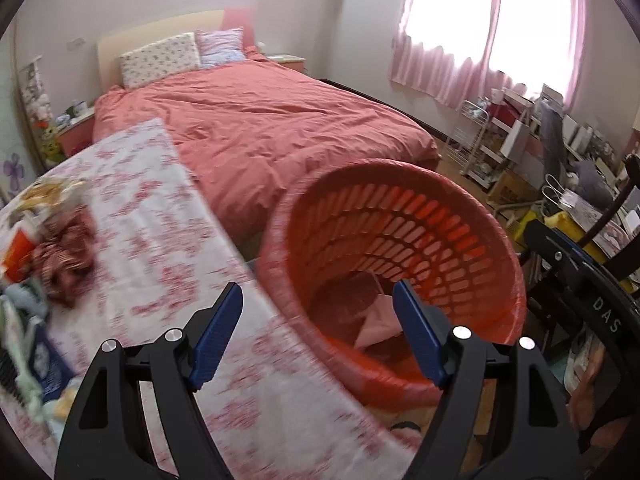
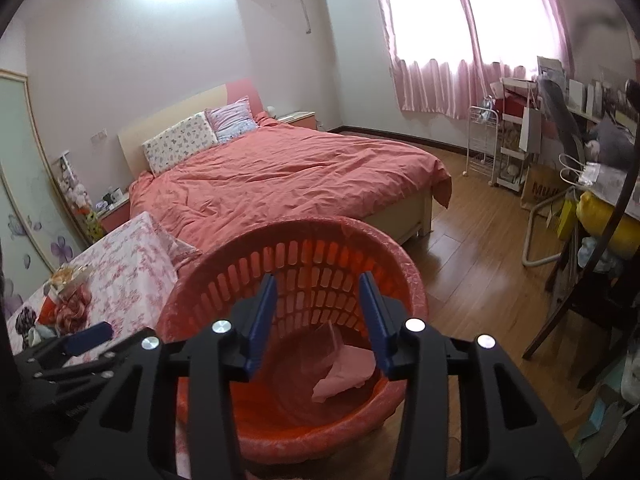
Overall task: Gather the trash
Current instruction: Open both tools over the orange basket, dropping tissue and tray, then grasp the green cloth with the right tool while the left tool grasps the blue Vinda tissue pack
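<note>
Over orange basket (image 2: 296,264): right gripper (image 2: 318,316) fingers apart, empty; one pink paper (image 2: 346,372) inside. Left gripper (image 1: 318,332) fingers wide, empty. Counter (image 1: 160,216) clutter blurred, uncountable.

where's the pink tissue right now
The pink tissue lies inside the red basket, seen in both wrist views, just below the open right claw, beside the floral table.

Glossy red plastic basket (image 2: 296,264) with slotted walls – crumpled pink paper (image 2: 346,372) inside; wrinkled matt bedspread (image 2: 280,176), polished wood floor (image 2: 472,248).
</note>
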